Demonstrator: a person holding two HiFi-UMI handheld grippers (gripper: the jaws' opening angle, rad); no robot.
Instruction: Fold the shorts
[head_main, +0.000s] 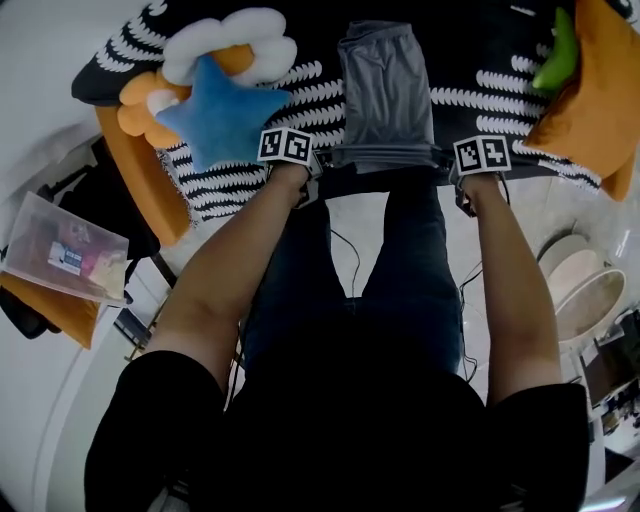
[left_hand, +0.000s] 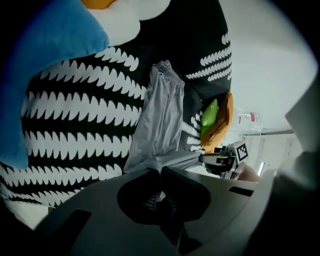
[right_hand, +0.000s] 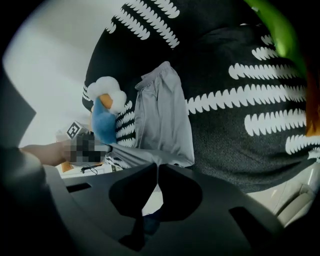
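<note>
Grey shorts (head_main: 385, 95) lie lengthwise on a black bedspread with white leaf stripes (head_main: 480, 95). Their near end is lifted and stretched taut between my two grippers at the bed's near edge. My left gripper (head_main: 322, 168) is shut on the near left corner, and my right gripper (head_main: 446, 166) is shut on the near right corner. In the left gripper view the jaws (left_hand: 160, 171) meet on grey cloth, with the shorts (left_hand: 162, 120) running away from them. In the right gripper view the jaws (right_hand: 158, 167) pinch the edge of the shorts (right_hand: 162, 117).
A blue star plush (head_main: 220, 110) and a white flower cushion (head_main: 232, 45) lie left of the shorts. An orange cushion (head_main: 592, 95) with a green plush (head_main: 558, 52) is at the right. A clear plastic box (head_main: 65, 255) sits on the floor at left. The person's legs stand against the bed edge.
</note>
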